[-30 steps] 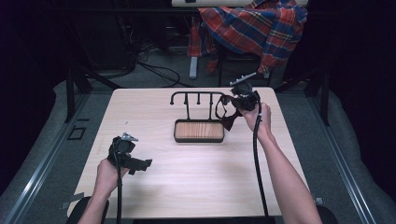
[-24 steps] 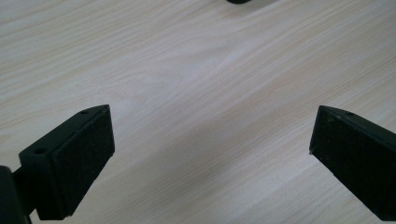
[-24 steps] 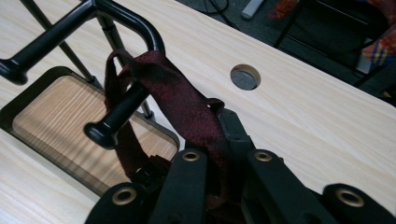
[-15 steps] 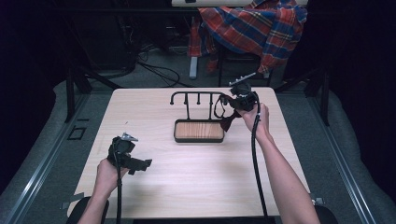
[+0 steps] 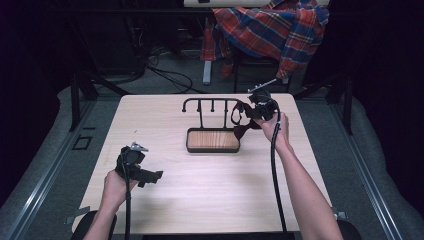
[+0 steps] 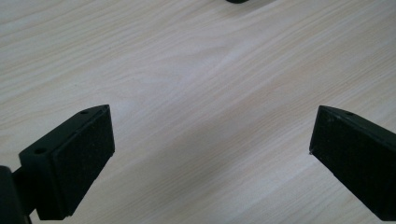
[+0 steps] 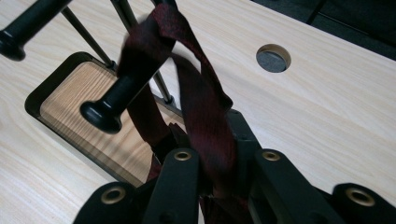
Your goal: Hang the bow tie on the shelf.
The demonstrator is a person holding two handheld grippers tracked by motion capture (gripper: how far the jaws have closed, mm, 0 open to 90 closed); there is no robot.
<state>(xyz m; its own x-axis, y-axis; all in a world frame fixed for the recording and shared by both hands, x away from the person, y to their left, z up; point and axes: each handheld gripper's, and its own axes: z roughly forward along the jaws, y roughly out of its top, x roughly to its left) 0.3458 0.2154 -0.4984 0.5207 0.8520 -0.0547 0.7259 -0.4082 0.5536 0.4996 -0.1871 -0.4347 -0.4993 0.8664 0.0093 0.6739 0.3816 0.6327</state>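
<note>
A pale wooden desk (image 5: pixel 210 195) is seen from the high view, with dark floor round every edge and much bare surface left at the near and left parts. A plaid cloth (image 5: pixel 272 27) is draped over a chair beyond the far edge. Near the middle of the desk a black rack (image 5: pixel 212 122) is set on a wood-lined tray base, its long bar running left to right with pegs hanging from it. A dark red strap (image 7: pixel 196 88) is looped over the right end of the rack, its length running from the bar down towards the right tool (image 7: pixel 219 163), which is held at the rack's right end and is closed on the strap. A round hole (image 7: pixel 273 58) is cut in the desk beyond it. The left tool (image 6: pixel 210 154) is held near the front left edge, well apart from the rack, jaws spread wide over bare wood
</note>
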